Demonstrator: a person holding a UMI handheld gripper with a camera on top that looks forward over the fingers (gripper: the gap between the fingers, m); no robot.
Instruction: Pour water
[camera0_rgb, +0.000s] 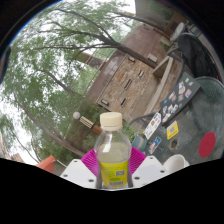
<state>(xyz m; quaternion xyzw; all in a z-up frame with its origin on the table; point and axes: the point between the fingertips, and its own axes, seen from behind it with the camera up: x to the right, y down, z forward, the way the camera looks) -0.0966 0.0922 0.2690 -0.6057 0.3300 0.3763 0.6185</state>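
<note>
Between the two white fingers of the gripper (113, 172) stands a small clear plastic bottle with a cream cap and yellow label (113, 152), held upright, the magenta pads pressing its sides. It looks picked up but not yet tipped, so the pouring seems undone. No receiving cup shows; trees and a wooden building (128, 80) lie beyond.

A clear, glossy plastic bottle (113, 155) with a matt cream plastic cap (111, 121) and yellow paper-like label stands between matt pink pads (92, 162); beyond the bottle, a weathered, rough wooden structure (127, 78).
</note>
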